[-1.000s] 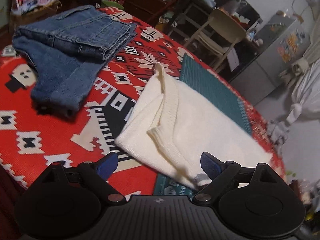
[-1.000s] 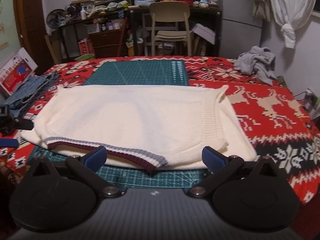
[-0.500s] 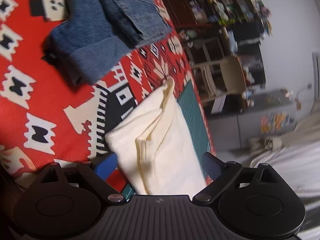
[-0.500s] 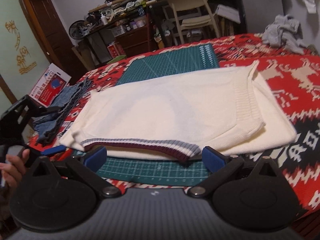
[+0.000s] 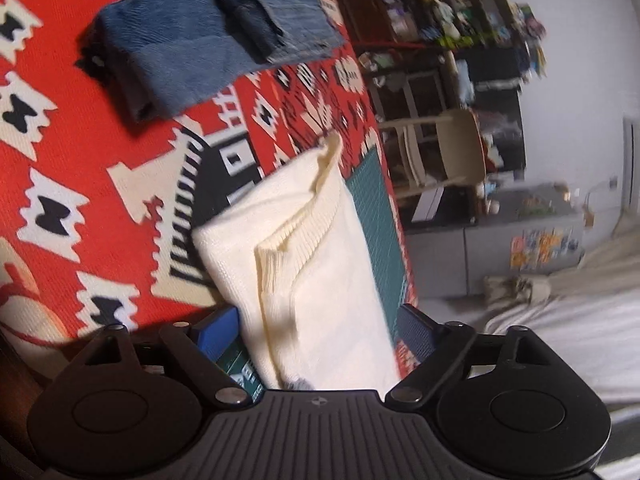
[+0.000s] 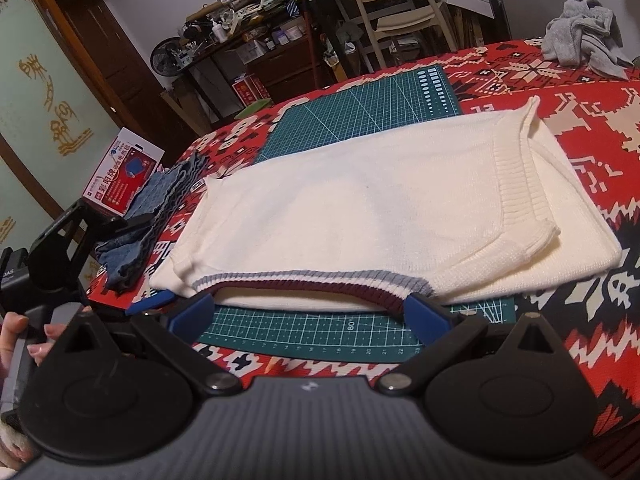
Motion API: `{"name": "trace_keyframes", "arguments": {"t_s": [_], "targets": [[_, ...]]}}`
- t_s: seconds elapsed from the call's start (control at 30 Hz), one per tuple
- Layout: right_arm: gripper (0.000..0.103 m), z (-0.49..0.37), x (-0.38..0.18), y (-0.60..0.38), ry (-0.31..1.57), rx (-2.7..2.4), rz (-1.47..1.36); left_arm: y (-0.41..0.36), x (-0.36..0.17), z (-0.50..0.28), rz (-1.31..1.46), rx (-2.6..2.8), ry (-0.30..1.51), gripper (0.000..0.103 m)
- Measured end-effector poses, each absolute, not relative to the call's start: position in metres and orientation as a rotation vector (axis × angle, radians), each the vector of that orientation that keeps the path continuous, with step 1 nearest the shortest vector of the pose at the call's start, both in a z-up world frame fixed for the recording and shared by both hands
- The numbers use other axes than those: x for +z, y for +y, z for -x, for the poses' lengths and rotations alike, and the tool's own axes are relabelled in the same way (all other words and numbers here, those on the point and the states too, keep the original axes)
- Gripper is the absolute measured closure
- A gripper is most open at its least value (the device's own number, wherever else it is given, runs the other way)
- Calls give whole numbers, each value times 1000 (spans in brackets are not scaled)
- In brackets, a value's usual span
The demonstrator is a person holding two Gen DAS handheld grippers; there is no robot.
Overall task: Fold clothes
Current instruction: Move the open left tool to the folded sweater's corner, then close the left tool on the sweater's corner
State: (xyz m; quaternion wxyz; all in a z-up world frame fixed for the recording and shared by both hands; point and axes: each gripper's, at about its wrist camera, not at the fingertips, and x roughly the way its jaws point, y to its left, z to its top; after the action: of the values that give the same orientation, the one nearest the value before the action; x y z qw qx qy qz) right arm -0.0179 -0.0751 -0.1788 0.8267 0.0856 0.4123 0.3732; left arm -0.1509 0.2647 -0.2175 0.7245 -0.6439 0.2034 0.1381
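Note:
A cream knit sweater (image 6: 360,208) lies folded on the green cutting mat (image 6: 360,96), its maroon and grey-blue striped hem (image 6: 312,280) facing the right wrist camera. My right gripper (image 6: 310,312) is open, its blue pads at either end of the hem's raised arc, not pressing it. My left gripper (image 5: 316,326) is rolled to one side at the sweater's (image 5: 312,264) short end. Its jaws are closing with the folded layers between them and no pad clearly pressing. In the right wrist view one left fingertip (image 6: 150,301) reaches under the sweater's corner.
Folded blue jeans (image 5: 208,32) lie on the red patterned cloth (image 5: 80,160) left of the sweater. A crumpled grey garment (image 6: 580,36) sits at the far right. A red box (image 6: 120,176), a chair (image 6: 396,0) and cluttered shelves stand beyond. A person's hand (image 6: 24,332) holds the left gripper.
The left gripper rolled and moved in on the sweater's end, which now sits between its slightly narrower jaws. The right gripper tilted and came up to the striped hem.

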Motion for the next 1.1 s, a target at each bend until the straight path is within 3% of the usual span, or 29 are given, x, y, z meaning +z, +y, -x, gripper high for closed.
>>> {"name": "trace_keyframes", "arguments": {"t_s": [0.37, 0.63, 0.93, 1.03, 1.1], "targets": [[1, 18, -179, -77, 885, 788, -186, 274, -212, 157, 1372, 361, 415, 27], [1, 22, -177, -73, 881, 797, -167, 276, -221, 157, 1382, 382, 423, 56], [1, 21, -178, -77, 892, 786, -191, 280, -213, 141, 1241, 410, 458, 66], [1, 22, -176, -77, 887, 792, -186, 278, -210, 137, 1186, 448, 473, 78], [1, 22, -176, -78, 886, 793, -186, 275, -209, 135, 1125, 481, 496, 93]]}}
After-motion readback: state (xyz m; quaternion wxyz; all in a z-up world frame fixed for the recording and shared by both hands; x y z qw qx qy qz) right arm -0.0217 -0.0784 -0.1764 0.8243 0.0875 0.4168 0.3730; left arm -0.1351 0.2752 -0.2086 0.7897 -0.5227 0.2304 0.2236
